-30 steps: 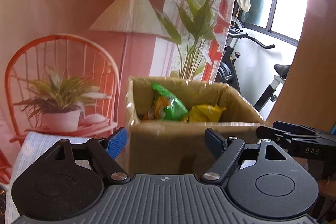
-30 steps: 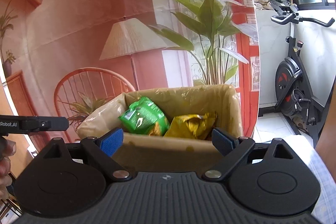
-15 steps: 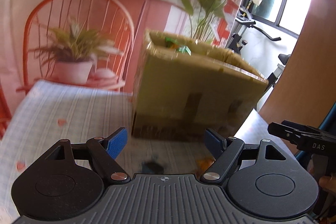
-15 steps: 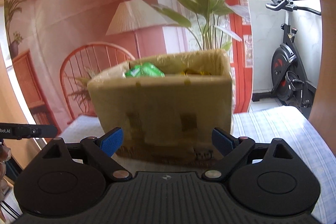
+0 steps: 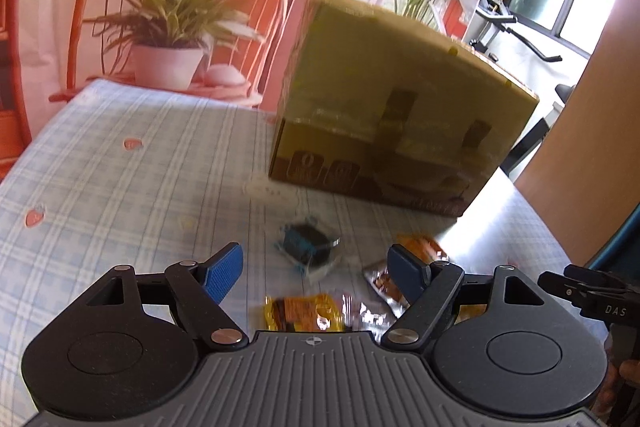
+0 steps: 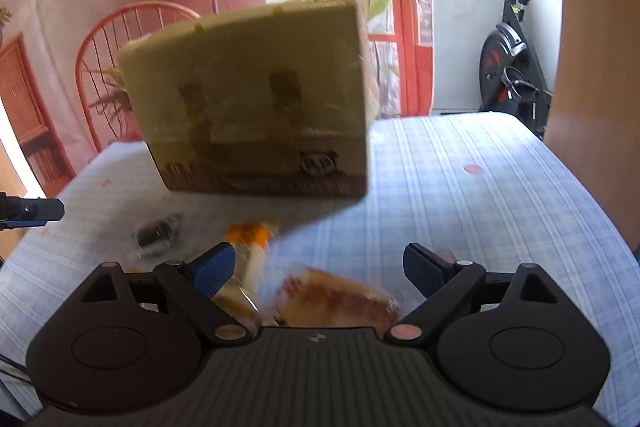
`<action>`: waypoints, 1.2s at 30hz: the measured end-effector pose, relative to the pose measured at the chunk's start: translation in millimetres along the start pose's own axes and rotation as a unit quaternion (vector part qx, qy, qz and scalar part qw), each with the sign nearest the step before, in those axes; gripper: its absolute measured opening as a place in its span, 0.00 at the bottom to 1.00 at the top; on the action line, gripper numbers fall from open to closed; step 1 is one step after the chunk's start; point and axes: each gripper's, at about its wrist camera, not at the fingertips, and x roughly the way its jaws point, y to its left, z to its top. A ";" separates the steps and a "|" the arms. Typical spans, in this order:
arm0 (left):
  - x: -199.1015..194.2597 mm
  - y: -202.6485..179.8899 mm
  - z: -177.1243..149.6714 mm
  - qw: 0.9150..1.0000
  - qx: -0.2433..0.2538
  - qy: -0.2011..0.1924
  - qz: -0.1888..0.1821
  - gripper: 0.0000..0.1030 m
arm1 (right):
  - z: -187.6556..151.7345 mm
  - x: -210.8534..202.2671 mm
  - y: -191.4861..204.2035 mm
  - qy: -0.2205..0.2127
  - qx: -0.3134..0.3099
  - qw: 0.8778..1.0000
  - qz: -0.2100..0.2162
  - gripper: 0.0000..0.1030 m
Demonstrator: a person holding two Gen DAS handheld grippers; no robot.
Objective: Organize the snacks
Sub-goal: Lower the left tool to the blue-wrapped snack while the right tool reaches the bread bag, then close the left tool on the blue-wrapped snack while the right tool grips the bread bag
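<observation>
Both hand-held grippers hover, jaws apart and empty, over snack packets lying before a cardboard box [image 5: 400, 99].
The right hand-held gripper [image 6: 318, 267] is nearest the reddish packet [image 6: 336, 299], just below its jaws; the left hand-held gripper [image 5: 316, 271] is above a yellow packet [image 5: 304, 313].

Left wrist view: taken from low over the bench [image 5: 120, 163], aimed forward and downward along the fingers [image 5: 222, 269]; the cardboard box [image 5: 400, 107] is seen near, from its left-hand corner.

Right wrist view: taken from low over the same bench [image 6: 480, 187], aimed forward and downward along its fingers [image 6: 212, 269]; the cardboard box [image 6: 256, 99] is faced more squarely.

Shared: the box front, the small packets [image 5: 308, 247] [image 6: 156, 233] before it, the checked cloth, and the backdrop at the far edge.
</observation>
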 end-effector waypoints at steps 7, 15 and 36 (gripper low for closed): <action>5.3 0.7 -11.5 1.000 -0.011 0.013 -0.001 0.78 | -24.6 -4.1 -7.4 0.042 -0.050 0.998 -0.024 0.91; 12.6 -2.9 -18.3 1.000 -0.010 0.026 -0.002 0.78 | -35.3 9.6 -8.1 0.062 -0.076 0.995 -0.022 0.91; 22.2 2.2 -21.5 0.999 -0.012 0.043 0.015 0.73 | -3.1 89.8 -13.8 0.046 -0.097 0.994 0.018 0.95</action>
